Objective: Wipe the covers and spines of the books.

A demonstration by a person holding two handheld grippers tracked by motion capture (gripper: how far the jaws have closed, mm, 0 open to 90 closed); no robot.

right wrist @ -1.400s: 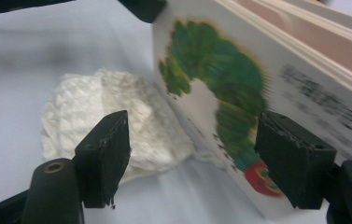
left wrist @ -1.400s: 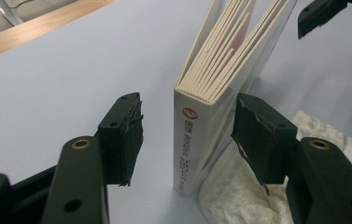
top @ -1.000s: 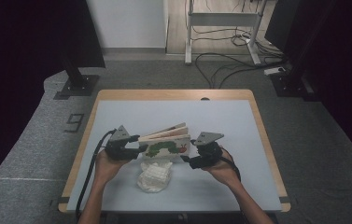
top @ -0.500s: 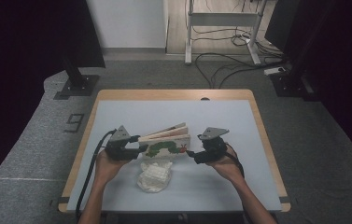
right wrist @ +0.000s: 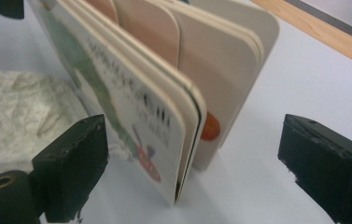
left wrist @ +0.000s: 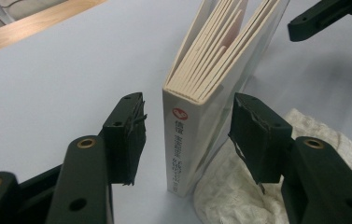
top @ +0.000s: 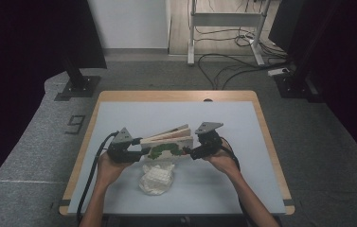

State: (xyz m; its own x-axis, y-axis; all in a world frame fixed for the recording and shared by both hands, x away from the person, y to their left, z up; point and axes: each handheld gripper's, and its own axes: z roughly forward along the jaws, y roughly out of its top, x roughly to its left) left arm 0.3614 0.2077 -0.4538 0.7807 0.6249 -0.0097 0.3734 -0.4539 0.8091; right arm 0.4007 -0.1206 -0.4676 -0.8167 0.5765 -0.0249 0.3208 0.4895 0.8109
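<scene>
High view first, and starting on the left: the left gripper (top: 136, 152) sits at the spine end of the board book (top: 167, 144), which stands on its bottom edge near the middle of the table (top: 133, 116), a little toward the person's side. Its long axis runs left to right across the table, spine toward the left gripper, fanned page edges toward the right gripper (top: 192, 152). Over to the left gripper view: the jaws are apart and straddle the book's spine (left wrist: 179, 151), a gap showing between the left-hand pad and the spine; the right-hand pad sits closer to the cover, and whether it touches is hard to say from this angle. The pages (left wrist: 220, 51) splay open away from the spine, so the book forms a narrow wedge. Just on the person's side of the book lies a crumpled white cloth (top: 156, 178), its near edge tucked up against the book's foot. Moving right, the right gripper view shows jaws spread wide with the rounded page corners (right wrist: 183, 107) standing between them, clear of both pads. The illustrated front cover (right wrist: 131, 116) faces the cloth. Open grey tabletop stretches behind the book toward the far wooden edge (top: 176, 95), and plenty lies free to the right.
</scene>
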